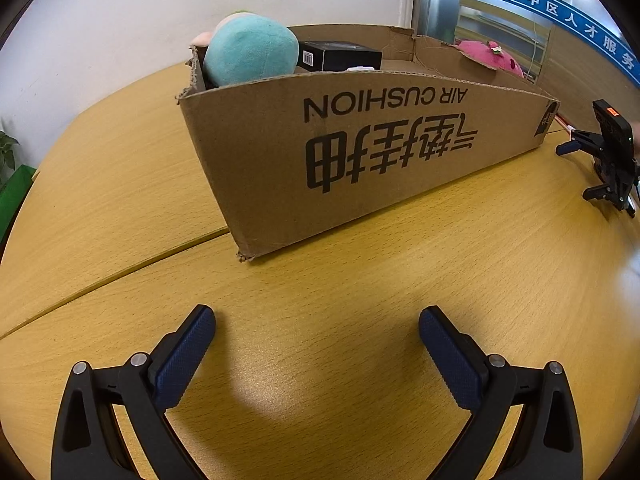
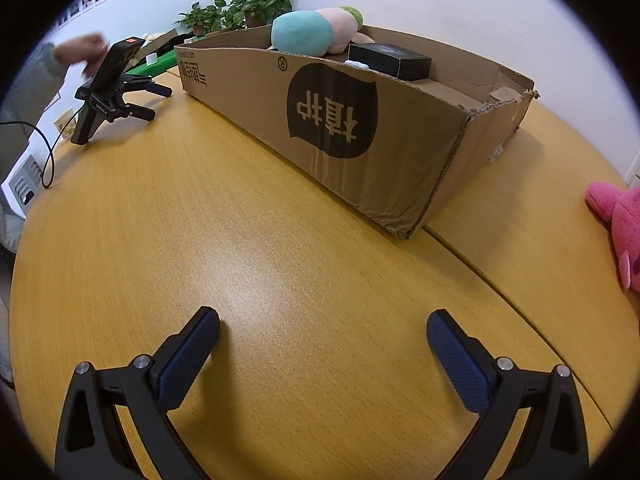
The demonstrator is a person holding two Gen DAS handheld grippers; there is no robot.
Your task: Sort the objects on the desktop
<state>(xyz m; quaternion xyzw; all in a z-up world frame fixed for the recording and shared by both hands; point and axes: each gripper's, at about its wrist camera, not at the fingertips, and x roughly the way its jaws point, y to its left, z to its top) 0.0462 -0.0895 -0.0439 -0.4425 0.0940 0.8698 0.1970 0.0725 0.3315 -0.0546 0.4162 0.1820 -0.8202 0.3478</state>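
Your left gripper (image 1: 316, 320) is hovering over bare table (image 1: 320, 280), fingers spread wide and holding nothing. Your right gripper (image 2: 322, 322) is doing the same, released and empty. Ahead of both, the box (image 1: 360, 140) is sitting on the table, holding a teal plush (image 1: 250, 50) and a black carton (image 1: 340, 55). A pink plush (image 2: 618, 224) is lying on the table, right of your right gripper, outside the box.
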